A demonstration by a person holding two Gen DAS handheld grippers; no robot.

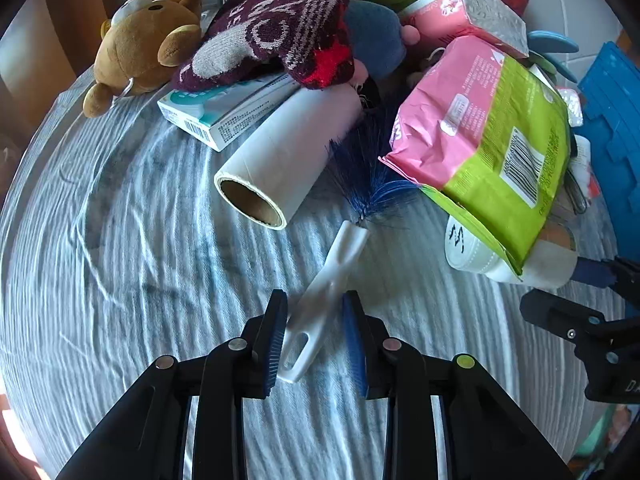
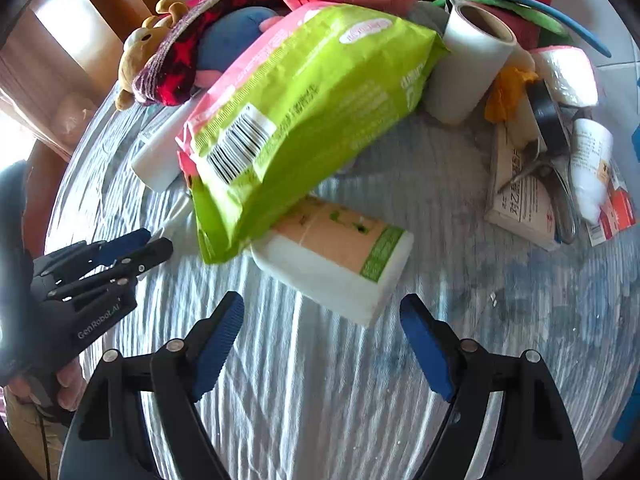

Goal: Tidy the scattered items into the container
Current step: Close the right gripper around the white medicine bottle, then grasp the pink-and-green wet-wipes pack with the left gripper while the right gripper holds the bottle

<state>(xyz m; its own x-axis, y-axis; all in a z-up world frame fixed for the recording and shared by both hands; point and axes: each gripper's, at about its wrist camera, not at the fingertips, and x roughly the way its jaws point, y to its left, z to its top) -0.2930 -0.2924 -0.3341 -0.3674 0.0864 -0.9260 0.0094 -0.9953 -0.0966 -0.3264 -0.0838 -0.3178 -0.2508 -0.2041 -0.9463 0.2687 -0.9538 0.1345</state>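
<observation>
My left gripper [image 1: 314, 336] has its two blue pads on either side of the white handle of a blue-bristled brush [image 1: 320, 300] lying on the striped cloth; a small gap shows on each side. My right gripper [image 2: 322, 340] is open and empty, just in front of a white tissue pack [image 2: 340, 264] with a peach and green label. A green and pink bag [image 2: 304, 120] lies tilted on that pack; it also shows in the left wrist view [image 1: 488, 148]. The left gripper shows at the left of the right wrist view [image 2: 136, 250].
A pile sits at the back: a white roll [image 1: 280, 160], a white-teal box [image 1: 224, 112], a brown teddy [image 1: 144, 48], a maroon knit hat [image 1: 280, 28], pink tissue packs [image 1: 464, 16]. A blue container [image 1: 612, 128] stands at the right. Small boxes and a white bottle [image 2: 592, 168] lie at the right.
</observation>
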